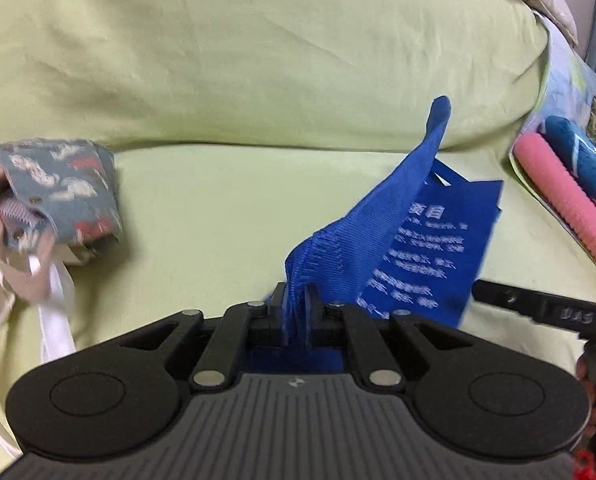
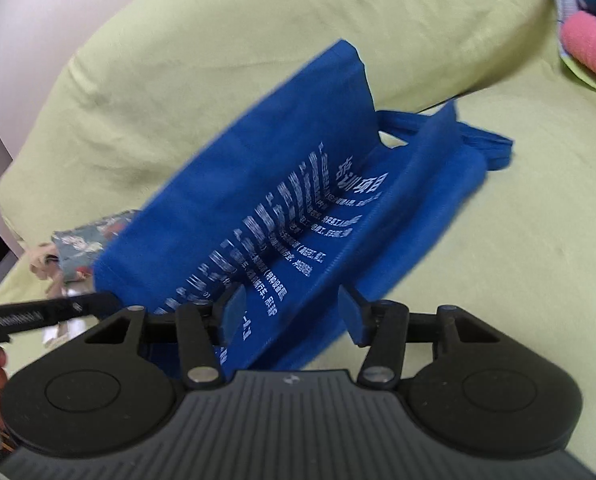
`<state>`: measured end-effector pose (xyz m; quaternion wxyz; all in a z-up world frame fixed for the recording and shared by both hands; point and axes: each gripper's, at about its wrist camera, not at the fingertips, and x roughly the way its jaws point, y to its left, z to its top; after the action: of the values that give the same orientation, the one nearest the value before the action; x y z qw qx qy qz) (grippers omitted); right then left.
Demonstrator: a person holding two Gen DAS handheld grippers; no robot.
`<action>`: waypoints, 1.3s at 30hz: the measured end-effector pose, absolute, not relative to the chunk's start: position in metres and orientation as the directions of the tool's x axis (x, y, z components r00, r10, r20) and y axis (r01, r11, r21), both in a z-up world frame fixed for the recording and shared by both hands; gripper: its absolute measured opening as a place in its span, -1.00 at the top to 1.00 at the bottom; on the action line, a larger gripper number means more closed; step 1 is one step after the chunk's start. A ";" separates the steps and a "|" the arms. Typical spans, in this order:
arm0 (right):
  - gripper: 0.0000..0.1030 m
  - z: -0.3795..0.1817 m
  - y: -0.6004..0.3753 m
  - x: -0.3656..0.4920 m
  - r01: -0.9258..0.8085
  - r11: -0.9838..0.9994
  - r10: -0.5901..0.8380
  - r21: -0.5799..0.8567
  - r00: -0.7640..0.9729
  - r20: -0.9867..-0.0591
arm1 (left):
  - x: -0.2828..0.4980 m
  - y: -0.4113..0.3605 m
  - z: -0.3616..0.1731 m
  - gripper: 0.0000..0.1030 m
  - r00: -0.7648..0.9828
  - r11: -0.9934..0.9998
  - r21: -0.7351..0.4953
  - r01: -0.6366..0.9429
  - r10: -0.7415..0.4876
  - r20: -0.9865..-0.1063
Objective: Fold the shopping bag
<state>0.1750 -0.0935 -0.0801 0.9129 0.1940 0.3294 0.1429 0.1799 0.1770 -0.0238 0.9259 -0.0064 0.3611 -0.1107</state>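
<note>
Blue fabric is bunching right between the fingers of the left gripper [image 1: 295,312], which is pinching a stitched edge of the shopping bag [image 2: 265,200] and lifting that half up off the green sofa [image 2: 478,280]. From there the bag is running forward and to the right, its long axis lying slantwise across the seat, with the handles [image 2: 486,144] at the far end. It is standing partly doubled, one printed panel tilting up over the other along a crease. In the right wrist view the right gripper [image 2: 293,312] is hovering wide apart at the near end of the bag, clasping nothing; whether its pads are touching cloth is hard to tell. Any further fold seems to hinge on the raised half coming down square along that crease. Motion is blurring the print, and the bag's near edge is hiding behind both tools. A patterned pouch [image 1: 63,188] is lying well off to the left.
</note>
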 end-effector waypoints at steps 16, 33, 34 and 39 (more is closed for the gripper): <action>0.40 -0.095 -0.088 0.188 -0.059 0.927 0.320 0.370 0.635 -0.702 | 0.189 0.197 -0.021 0.92 0.766 0.982 -0.048 0.184 -0.174 -0.619; 0.97 -0.022 -0.019 0.287 -0.093 0.818 0.510 0.568 0.575 -0.640 | 0.068 0.118 -0.034 0.90 0.810 0.897 0.129 0.422 -0.309 -0.498; 0.97 -0.018 -0.014 0.294 -0.095 0.807 0.525 0.583 0.567 -0.635 | 0.073 0.122 -0.030 0.90 0.827 0.908 0.143 0.395 -0.283 -0.487; 0.96 0.060 0.009 0.288 -0.303 0.689 0.629 0.658 0.701 -0.336 | 0.092 0.134 0.026 0.90 0.948 0.928 0.296 0.224 -0.138 -0.286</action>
<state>0.2882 0.0090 0.0605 0.8751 0.2907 0.2806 0.2664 0.0916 0.1345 0.0256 0.9732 0.1647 0.1311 -0.0929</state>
